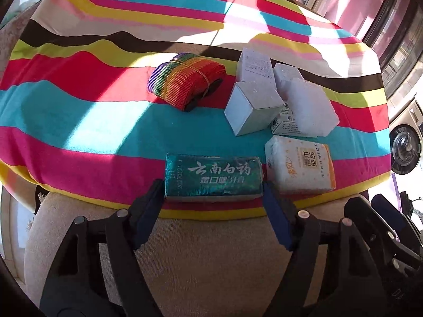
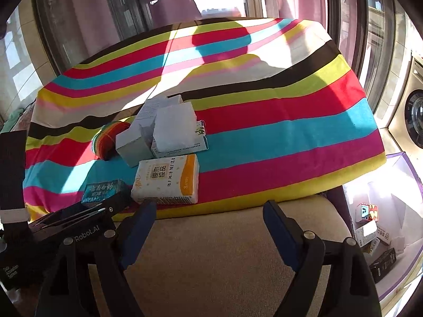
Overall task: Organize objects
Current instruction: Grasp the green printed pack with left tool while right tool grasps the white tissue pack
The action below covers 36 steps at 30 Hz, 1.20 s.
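A teal toothpaste box [image 1: 214,177] [image 2: 105,190] lies near the front edge of a striped cushion [image 1: 79,132]. My left gripper [image 1: 212,185] has one pad against each short end of it and is shut on it; the box still rests on the cushion. Right beside it lies a white and orange tissue pack [image 1: 298,166] [image 2: 166,182]. My right gripper [image 2: 210,206] stands open over the beige upholstery in front of the cushion, with nothing between its fingers. It is just right of the tissue pack.
Behind these lie a rainbow strap roll [image 1: 185,84], several white cartons [image 1: 253,105] and a white foam block [image 1: 309,108], close together. A purple-rimmed bin [image 2: 404,163] with small boxes sits low on the right. A washing machine [image 2: 415,113] stands beyond it. Windows are behind.
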Available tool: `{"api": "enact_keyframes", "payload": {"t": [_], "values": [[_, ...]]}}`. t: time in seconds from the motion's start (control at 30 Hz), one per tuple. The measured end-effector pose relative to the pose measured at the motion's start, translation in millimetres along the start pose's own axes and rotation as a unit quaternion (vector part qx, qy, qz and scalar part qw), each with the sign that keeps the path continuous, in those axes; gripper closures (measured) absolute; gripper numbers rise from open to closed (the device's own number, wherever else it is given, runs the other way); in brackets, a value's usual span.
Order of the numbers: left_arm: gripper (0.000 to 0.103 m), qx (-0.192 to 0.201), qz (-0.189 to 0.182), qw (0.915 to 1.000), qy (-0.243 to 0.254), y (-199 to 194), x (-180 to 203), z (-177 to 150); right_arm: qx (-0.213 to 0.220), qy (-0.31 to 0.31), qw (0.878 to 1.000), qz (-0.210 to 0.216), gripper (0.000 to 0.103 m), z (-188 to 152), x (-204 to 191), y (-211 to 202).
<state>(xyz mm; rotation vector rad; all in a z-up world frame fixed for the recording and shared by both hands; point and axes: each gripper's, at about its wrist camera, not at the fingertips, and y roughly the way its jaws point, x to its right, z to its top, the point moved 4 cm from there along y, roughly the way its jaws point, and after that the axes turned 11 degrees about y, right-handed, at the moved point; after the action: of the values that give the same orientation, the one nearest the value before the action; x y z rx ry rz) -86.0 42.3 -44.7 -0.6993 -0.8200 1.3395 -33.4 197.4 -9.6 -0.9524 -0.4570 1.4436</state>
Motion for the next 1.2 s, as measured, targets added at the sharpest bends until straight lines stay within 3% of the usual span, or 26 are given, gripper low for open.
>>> {"api": "enact_keyframes", "payload": {"t": [0.27,0.4,0.97,1.2], "values": [[0.026,0.034,0.037,0.9980,-0.040,-16.3,-62.0,3.0,-0.015,-0.033,0.999,0.013,0.019,0.7,-31.0,21.8],[0.026,0.038,0.032,0.9961,-0.073,-15.7,-82.0,-0.7,-0.021,-0.045,0.999,0.012,0.019,1.3,-44.6,33.2],[0.026,0.065,0.042,0.9967,-0.023,-12.6,-62.8,1.3,-0.056,-0.062,0.996,-0.033,0.019,-1.4,-51.2,70.2],[0.026,0.068,0.041,0.9968,-0.013,-8.9,-58.6,5.1,-0.050,-0.067,0.995,-0.058,0.018,1.6,-53.6,72.4]]}}
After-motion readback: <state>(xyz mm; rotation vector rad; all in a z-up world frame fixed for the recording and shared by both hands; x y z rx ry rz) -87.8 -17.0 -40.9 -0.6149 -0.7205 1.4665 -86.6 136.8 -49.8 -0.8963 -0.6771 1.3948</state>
